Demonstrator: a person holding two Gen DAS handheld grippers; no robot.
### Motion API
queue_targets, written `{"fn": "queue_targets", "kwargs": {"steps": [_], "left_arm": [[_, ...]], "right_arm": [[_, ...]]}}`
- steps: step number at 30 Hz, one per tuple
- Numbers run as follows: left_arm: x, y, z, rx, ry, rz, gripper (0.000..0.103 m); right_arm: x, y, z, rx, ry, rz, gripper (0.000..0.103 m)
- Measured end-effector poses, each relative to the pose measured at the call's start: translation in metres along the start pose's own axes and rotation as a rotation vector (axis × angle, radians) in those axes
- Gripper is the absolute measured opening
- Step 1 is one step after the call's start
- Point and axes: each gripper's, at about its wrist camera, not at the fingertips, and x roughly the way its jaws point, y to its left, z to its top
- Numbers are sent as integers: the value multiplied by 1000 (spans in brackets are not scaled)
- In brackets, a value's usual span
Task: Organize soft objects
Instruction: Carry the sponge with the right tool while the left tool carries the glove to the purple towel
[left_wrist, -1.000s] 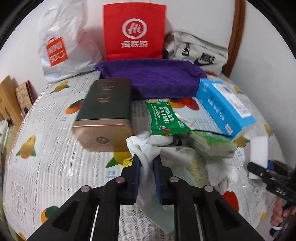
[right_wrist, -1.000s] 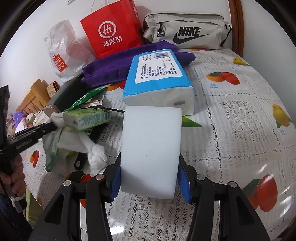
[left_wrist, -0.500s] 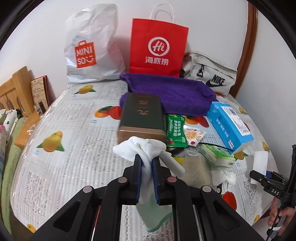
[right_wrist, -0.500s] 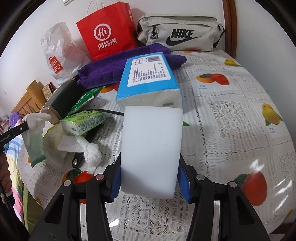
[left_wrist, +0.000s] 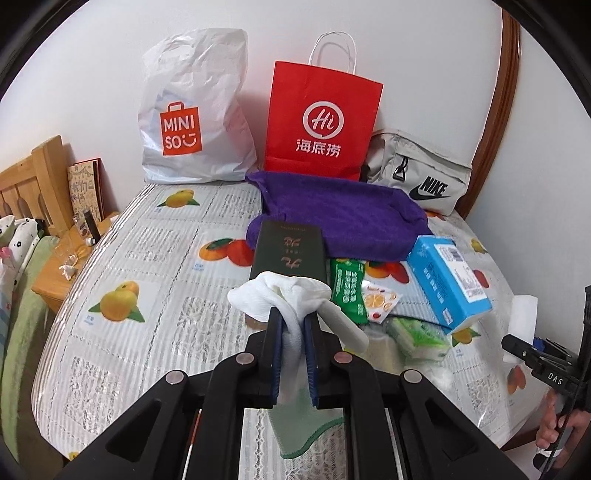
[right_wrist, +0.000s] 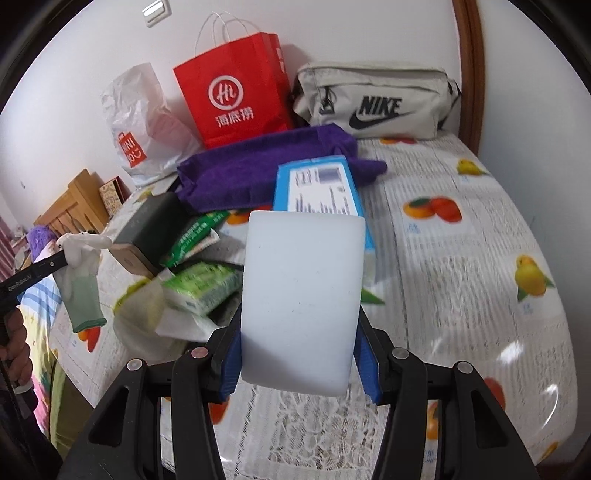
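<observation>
A: What is changing?

B: Both loads are now hanging clear above the worktop (left_wrist: 155, 325) — earlier they sat low by the purple towel (left_wrist: 343, 218). Sorting is under way.

A: Grips?

B: Right hand-held gripper (right_wrist: 297, 363) is squeezing one white sponge (right_wrist: 301, 302); left hand-held gripper (left_wrist: 293, 354), nearly closed, is pinching one white glove (left_wrist: 284, 295), nearer than the towel.

A: Counts?

B: Two carrier bags, one towel, one sponge, one glove.

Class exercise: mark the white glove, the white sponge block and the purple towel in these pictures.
white glove (left_wrist: 291, 295), left wrist view, bunched fabric above the pads.
white sponge block (right_wrist: 301, 299), right wrist view, middle of its front face.
purple towel (left_wrist: 332, 210), left wrist view, middle of its top.
</observation>
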Motion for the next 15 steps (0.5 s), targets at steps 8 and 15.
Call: {"fn": "queue_targets", "kwargs": {"steps": [8, 15], "left_arm": [[-1, -6, 34, 14, -29, 6, 11], [18, -8, 69, 11, -32, 8, 11]], "right_arm": [[2, 10, 43, -48, -19, 22, 52], [25, 20, 91, -79, -12, 51, 52]]}}
